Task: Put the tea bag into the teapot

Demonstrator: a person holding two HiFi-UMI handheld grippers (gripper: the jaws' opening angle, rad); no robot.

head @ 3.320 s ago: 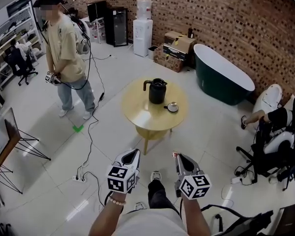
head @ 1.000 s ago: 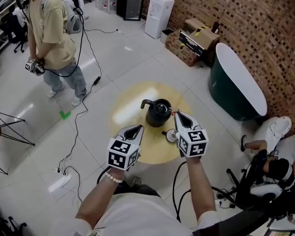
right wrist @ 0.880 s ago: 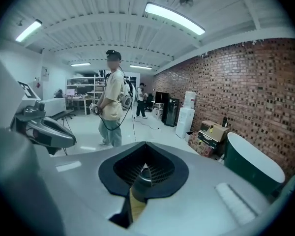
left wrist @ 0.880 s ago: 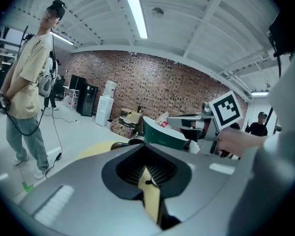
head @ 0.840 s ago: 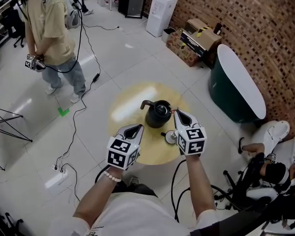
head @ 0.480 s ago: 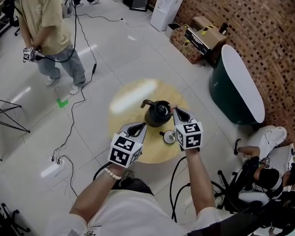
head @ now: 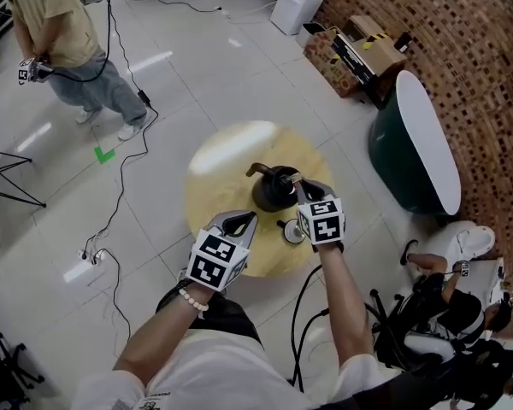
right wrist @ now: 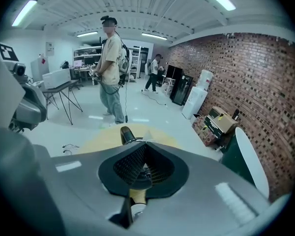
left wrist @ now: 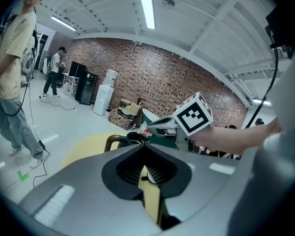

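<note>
Left gripper (head: 243, 220): jaws together with nothing between them; held low at the near edge of the table, apparently parked clear so the other hand can work.
Lid (head: 292, 231): lies on the tabletop just beside the teapot, on the near side, leaving the mouth free to take the bag.
Right gripper (head: 296, 180): jaws closed tight; tips reach the right rim of the teapot's mouth, tilted forward and down.
Tea bag (left wrist: 145, 131): only a small red-and-white scrap shows, pinched at the right gripper's tips just beside the pot's rim; judged not yet inside. The tight pinch suits so thin a thing.
Teapot (head: 272, 190): black, upright, open, handle pointing left, near the table's middle.
Table (head: 227, 165): round, yellow, carrying only pot and lid.
Bystander (head: 60, 24): stands well apart on the floor, far left.
Bathtub (head: 410, 143): dark green, by the brick wall, well apart.
Change over three seconds: both grippers then hung over bare floor with the table far ahead; now both are over it.
Change over one second: the right gripper's tips have moved from the pot's right flank up to its mouth; pot and lid have kept their places.
</note>
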